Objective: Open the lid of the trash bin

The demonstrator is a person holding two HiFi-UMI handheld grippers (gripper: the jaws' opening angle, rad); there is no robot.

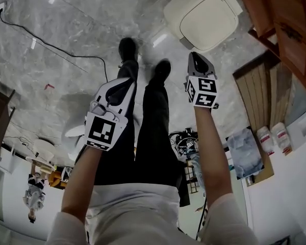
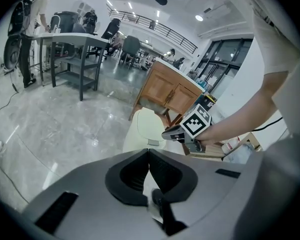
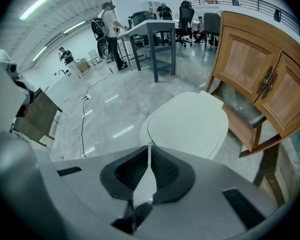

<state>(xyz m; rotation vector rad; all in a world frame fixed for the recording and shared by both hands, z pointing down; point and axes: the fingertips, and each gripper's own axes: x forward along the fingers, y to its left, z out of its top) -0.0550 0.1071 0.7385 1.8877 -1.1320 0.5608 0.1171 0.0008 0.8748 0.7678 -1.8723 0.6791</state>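
Left hand-held gripper (image 1: 125, 83) is hanging over the floor (image 1: 66, 29) with its jaws pressed together, nothing in them. Right hand-held gripper (image 1: 195, 56) is doing the same, pointing at the cream trash bin (image 1: 204, 19) near it. The bin's sitting beside the wooden cabinet (image 1: 283, 14), lid (image 3: 187, 126) lying shut.

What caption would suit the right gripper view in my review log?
Right gripper, fingers shut on nothing, aimed at the closed cream plastic trash bin beside a wooden cabinet on grey marble floor.
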